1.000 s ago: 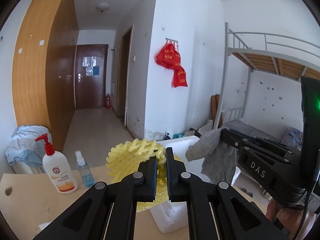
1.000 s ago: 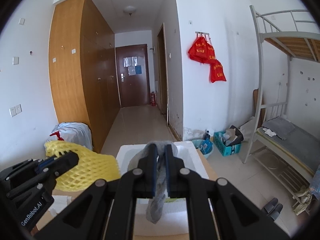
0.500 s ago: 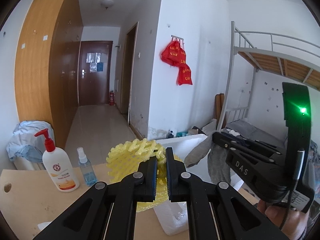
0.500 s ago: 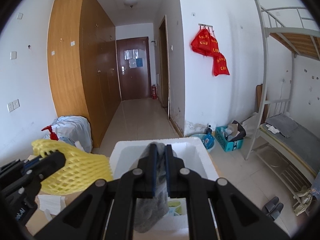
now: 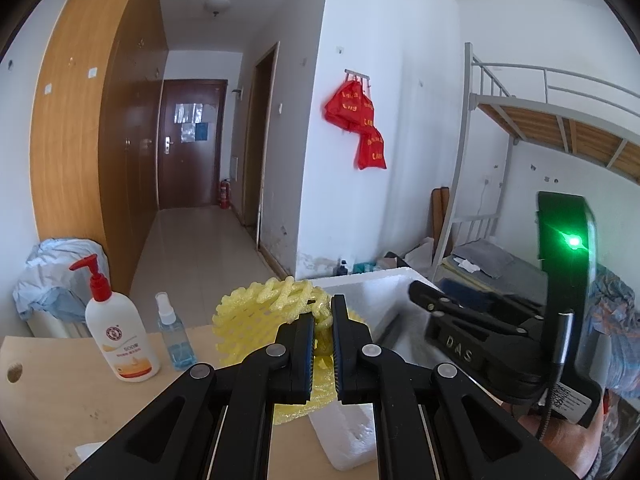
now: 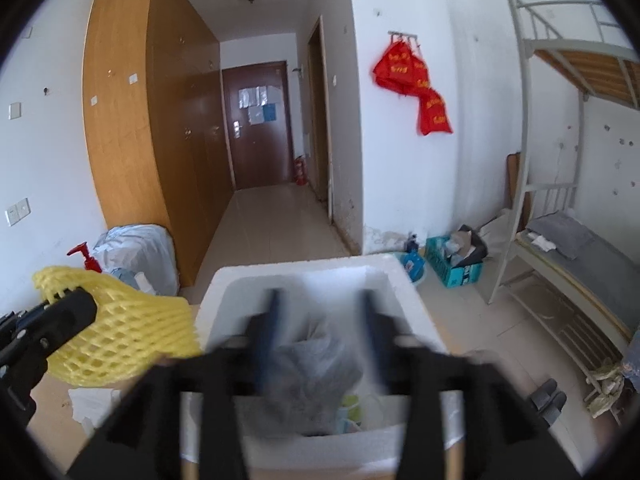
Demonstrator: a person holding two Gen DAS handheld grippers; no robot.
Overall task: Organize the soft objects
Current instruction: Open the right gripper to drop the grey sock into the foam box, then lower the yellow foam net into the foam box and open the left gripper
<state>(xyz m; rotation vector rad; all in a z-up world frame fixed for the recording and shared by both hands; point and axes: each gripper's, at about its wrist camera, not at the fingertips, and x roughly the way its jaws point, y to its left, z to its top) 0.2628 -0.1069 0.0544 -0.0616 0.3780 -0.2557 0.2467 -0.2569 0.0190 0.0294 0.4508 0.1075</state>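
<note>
The right gripper (image 6: 320, 312) hangs over the white foam box (image 6: 298, 280) with its jaws opening; the grey cloth (image 6: 310, 364) is blurred between them, touching neither pad, above the box's inside. The left gripper (image 5: 322, 326) is clamped on the yellow foam net (image 5: 264, 308), held just left of the box above the wooden table (image 5: 48, 396).

My left gripper (image 5: 321, 344) is clamped nearly closed, pointing slightly downward. My right gripper (image 6: 320, 320) tilts down too — its jaws are opening, motion-blurred, standing well apart. In the left view my right hand (image 5: 560, 440) shows at the lower edge — gripping the handle.
</note>
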